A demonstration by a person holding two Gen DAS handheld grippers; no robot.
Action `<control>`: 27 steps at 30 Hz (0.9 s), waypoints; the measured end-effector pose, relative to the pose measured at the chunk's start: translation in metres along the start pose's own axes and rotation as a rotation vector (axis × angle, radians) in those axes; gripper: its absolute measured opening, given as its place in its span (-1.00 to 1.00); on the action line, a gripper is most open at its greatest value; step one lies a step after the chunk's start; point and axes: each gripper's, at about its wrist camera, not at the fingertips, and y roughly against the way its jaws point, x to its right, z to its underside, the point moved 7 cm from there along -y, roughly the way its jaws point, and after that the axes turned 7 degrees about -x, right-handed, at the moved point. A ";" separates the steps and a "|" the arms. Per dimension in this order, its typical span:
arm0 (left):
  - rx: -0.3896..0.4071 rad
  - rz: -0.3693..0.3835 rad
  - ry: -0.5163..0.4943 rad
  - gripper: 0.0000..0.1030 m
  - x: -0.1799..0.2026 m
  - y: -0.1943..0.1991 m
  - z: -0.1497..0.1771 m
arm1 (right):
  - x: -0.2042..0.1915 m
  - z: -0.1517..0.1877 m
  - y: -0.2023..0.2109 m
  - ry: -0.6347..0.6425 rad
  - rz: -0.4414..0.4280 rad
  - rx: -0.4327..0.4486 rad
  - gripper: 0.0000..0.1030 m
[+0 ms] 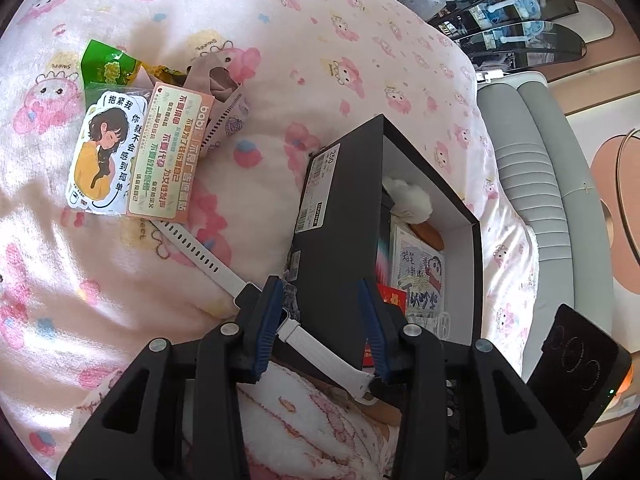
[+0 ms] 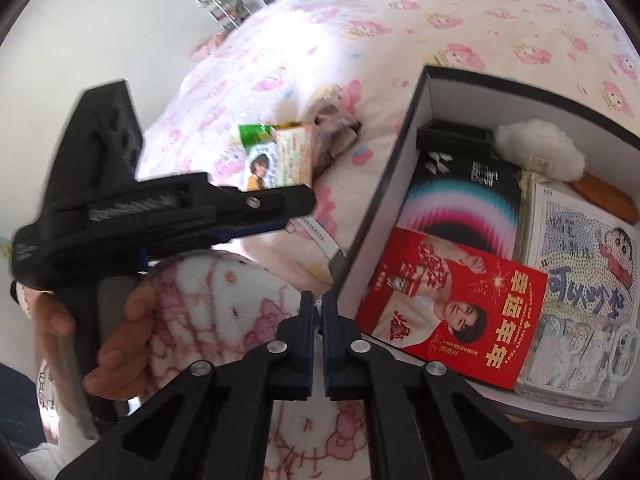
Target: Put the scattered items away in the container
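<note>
The left gripper (image 1: 326, 326) has its fingers apart around a white strap (image 1: 320, 344) beside the box (image 1: 340, 216). The right gripper (image 2: 319, 320) fingers are together, empty. Cards (image 1: 132, 148) wait at ten o'clock on the bed (image 1: 320, 40).

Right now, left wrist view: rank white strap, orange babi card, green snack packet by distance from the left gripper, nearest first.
1. white strap: runs up-left from between the left gripper fingers.
2. orange babi card: farther up-left, on the blanket.
3. green snack packet: farthest, behind the card.
</note>
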 end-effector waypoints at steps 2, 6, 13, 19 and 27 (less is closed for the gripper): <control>0.002 0.002 0.004 -0.21 0.000 0.001 0.000 | -0.004 -0.001 0.007 0.034 0.028 0.019 -0.97; 0.007 0.005 0.002 -0.19 0.001 0.003 0.001 | 0.003 0.003 0.015 0.012 0.016 0.021 -0.97; -0.016 0.001 -0.020 -0.10 0.004 0.001 0.001 | 0.006 0.003 0.031 0.001 0.018 0.063 -0.97; 0.009 -0.094 -0.035 -0.08 0.015 0.008 0.005 | 0.003 -0.007 0.066 0.025 0.037 0.145 -1.00; -0.003 -0.103 -0.186 -0.04 0.055 0.005 0.021 | 0.037 0.005 0.105 -0.039 0.068 0.223 -1.00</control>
